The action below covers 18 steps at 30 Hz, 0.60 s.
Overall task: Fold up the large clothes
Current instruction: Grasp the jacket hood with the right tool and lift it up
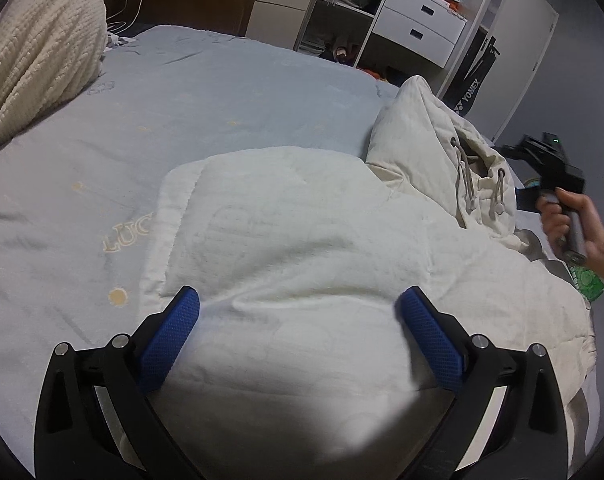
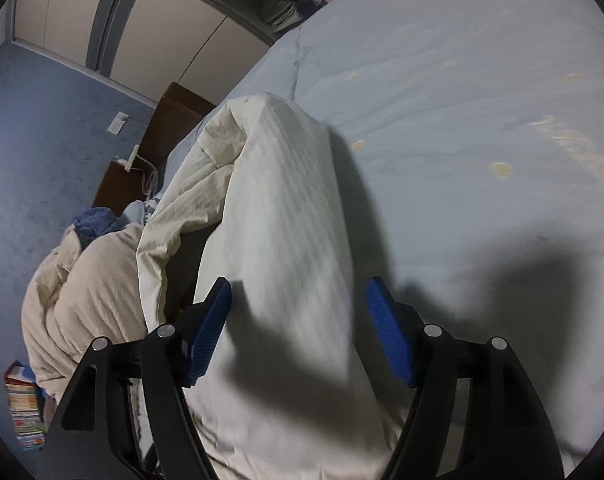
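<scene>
**Mia:** Bedroom with a big bed [image 1: 230, 92], right? It has a light blue cover.

**Sam:** Yes. And the cream hoodie [image 1: 286, 232] lies on the near right part of that bed. It looks partly folded, with a flat puffy part on top.

**Mia:** Where is the hood?

**Sam:** The hood [image 1: 429, 136] bunches up on the far right side. Two grey drawstrings [image 1: 467, 180] hang down from it.

**Mia:** What are the tongs doing?

**Sam:** The left gripper [image 1: 298, 304] is wide open. Its blue pads [image 1: 170, 336] sit low over the near part of the hoodie, one on each side. Nothing is pinched between them.

**Mia:** And the other one?

**Sam:** The right gripper [image 2: 298, 300] is wide open too. A long fold of the hoodie [image 2: 278, 216] runs between its blue fingers [image 2: 389, 332], but they do not squeeze it. I cannot tell if the cloth touches them.

**Mia:** I see a hand!

**Sam:** That is the right hand [image 1: 573, 224], at the right edge in the left view, gripping a dark handle.

**Mia:** What else is around?

**Sam:** A knitted cream blanket [image 1: 38, 52] is heaped at the far left of the bed. White drawers [image 1: 417, 20] stand far back on the right. A black bag [image 1: 471, 80] leans beside them.
</scene>
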### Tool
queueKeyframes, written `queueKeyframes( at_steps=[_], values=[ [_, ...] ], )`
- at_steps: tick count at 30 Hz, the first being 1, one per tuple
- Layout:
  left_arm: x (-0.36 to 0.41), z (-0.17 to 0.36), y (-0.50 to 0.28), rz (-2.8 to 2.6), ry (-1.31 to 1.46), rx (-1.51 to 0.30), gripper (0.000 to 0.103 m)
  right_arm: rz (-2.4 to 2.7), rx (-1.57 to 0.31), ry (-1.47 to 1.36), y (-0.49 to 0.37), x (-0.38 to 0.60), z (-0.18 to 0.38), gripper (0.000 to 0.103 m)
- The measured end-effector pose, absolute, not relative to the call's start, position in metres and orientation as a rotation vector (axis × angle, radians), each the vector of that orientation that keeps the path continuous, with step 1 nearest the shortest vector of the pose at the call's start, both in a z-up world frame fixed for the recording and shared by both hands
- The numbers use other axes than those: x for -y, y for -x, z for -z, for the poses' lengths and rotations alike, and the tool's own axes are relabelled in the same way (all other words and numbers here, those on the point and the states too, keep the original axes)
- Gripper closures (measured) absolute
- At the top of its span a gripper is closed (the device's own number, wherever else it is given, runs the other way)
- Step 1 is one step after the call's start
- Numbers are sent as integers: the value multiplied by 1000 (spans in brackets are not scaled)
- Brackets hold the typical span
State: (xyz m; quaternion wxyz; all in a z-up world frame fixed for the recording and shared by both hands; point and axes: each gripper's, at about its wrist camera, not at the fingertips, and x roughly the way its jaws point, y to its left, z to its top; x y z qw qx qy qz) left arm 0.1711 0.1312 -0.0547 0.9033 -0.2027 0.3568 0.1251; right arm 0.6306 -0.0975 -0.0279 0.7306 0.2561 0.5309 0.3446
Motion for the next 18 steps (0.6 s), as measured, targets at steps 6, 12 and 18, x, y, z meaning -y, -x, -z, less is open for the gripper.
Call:
queueKeyframes(
  at_steps=[6, 12, 18],
  values=[
    [-132, 56, -171, -251, 429, -726, 6, -784, -1190, -558, -665, 63, 44, 35],
    [-135, 58, -169, -241, 442, -722, 6, -775, -1153, -433, -670, 35, 32, 80],
    [-135, 58, -170, -241, 445, -725, 6, -793, -1077, -459, -640, 46, -5, 86]
  ],
)
